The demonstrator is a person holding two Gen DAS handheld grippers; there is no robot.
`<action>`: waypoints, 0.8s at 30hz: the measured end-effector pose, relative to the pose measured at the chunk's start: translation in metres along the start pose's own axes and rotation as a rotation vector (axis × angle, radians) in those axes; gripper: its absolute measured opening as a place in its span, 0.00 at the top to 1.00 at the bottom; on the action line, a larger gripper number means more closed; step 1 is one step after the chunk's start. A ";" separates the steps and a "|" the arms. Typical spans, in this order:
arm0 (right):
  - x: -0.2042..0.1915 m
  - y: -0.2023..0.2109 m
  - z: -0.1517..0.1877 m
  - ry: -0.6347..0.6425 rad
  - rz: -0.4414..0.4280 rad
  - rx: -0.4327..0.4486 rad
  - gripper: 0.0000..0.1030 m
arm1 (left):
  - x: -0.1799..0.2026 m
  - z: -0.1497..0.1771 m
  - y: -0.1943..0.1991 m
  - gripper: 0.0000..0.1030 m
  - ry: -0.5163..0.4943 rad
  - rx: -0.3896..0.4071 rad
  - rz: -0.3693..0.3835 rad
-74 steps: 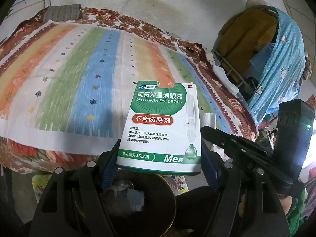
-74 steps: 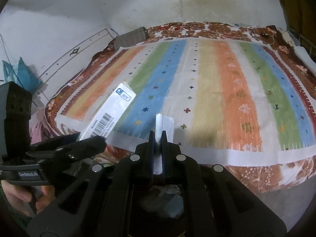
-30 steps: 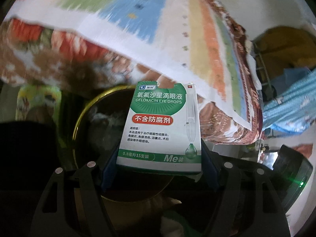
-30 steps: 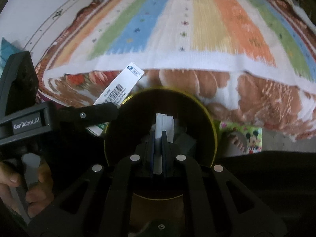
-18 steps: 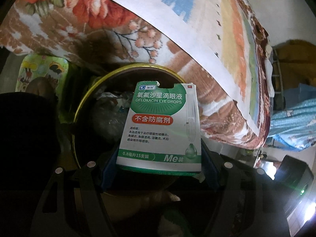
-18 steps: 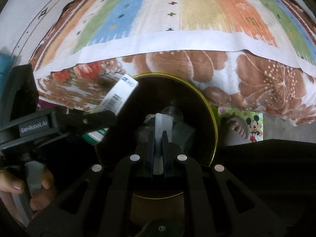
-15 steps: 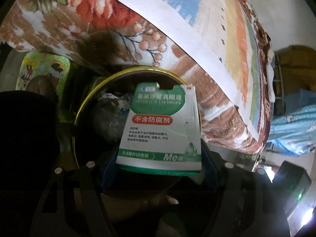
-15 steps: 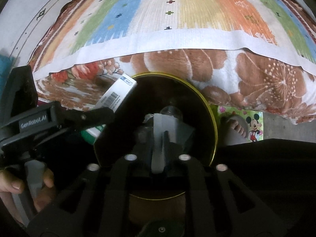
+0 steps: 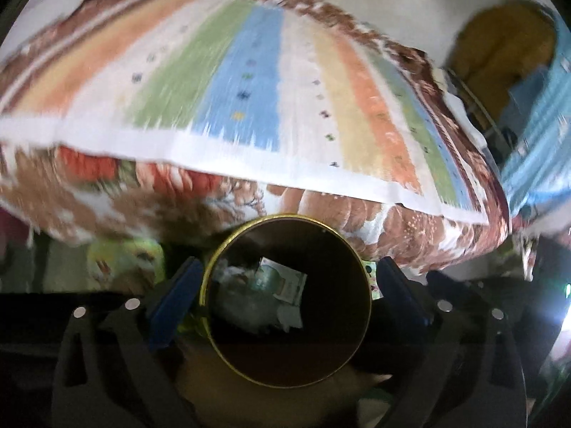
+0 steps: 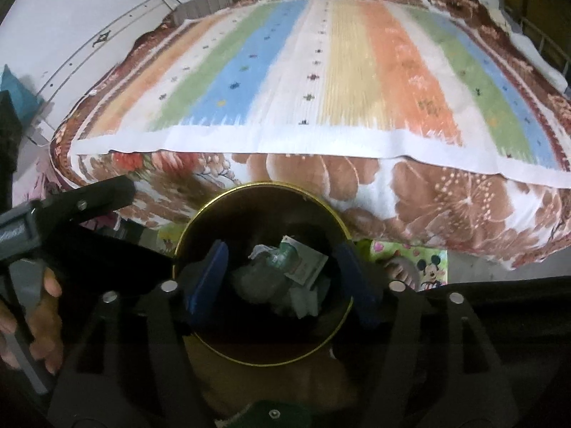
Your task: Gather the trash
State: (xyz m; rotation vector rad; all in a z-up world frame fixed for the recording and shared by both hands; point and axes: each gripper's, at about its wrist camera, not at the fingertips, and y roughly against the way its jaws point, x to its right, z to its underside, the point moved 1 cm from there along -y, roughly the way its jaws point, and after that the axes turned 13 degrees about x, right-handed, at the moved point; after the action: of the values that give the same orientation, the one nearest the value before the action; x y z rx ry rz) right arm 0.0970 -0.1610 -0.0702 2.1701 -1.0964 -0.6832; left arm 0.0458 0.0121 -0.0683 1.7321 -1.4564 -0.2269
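Observation:
A round dark bin with a gold rim (image 9: 228, 249) (image 10: 200, 214) stands on the floor below the bed's edge. Inside it the green and white eye-drop box (image 9: 285, 281) (image 10: 303, 258) lies on crumpled wrappers. My left gripper (image 9: 285, 289) hangs above the bin's mouth, its jaws opening wide with nothing between the blue pads (image 9: 175, 296). My right gripper (image 10: 282, 278) is over the bin too, jaws opening, nothing held between them. The left gripper's black body (image 10: 71, 207) and the hand on it show at the left of the right wrist view.
A bed with a striped sheet (image 10: 321, 71) and floral blanket (image 10: 464, 196) fills the space behind the bin. A cartoon mat (image 10: 424, 260) with a foot on it lies at the bin's right. Blue cloth (image 9: 535, 142) hangs at the far right.
The left gripper let go of the eye-drop box, which fell into the bin. The right gripper opened and dropped its thin white strip. Both grippers rose and tilted up toward the bed.

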 end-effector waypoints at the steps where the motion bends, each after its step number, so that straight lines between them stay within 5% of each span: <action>1: -0.001 0.005 0.000 0.006 -0.004 0.012 0.33 | 0.004 0.002 0.004 0.05 -0.027 0.004 0.008; 9: -0.009 0.038 0.010 0.064 -0.026 0.100 0.09 | 0.020 0.027 0.031 0.05 -0.238 0.063 -0.013; 24: -0.017 0.050 0.016 0.079 -0.092 0.142 0.08 | 0.024 0.038 0.040 0.05 -0.268 0.082 -0.003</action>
State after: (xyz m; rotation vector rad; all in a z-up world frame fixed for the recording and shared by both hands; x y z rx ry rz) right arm 0.0512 -0.1746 -0.0431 2.3598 -1.0370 -0.5692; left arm 0.0010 -0.0255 -0.0565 1.8235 -1.6749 -0.4191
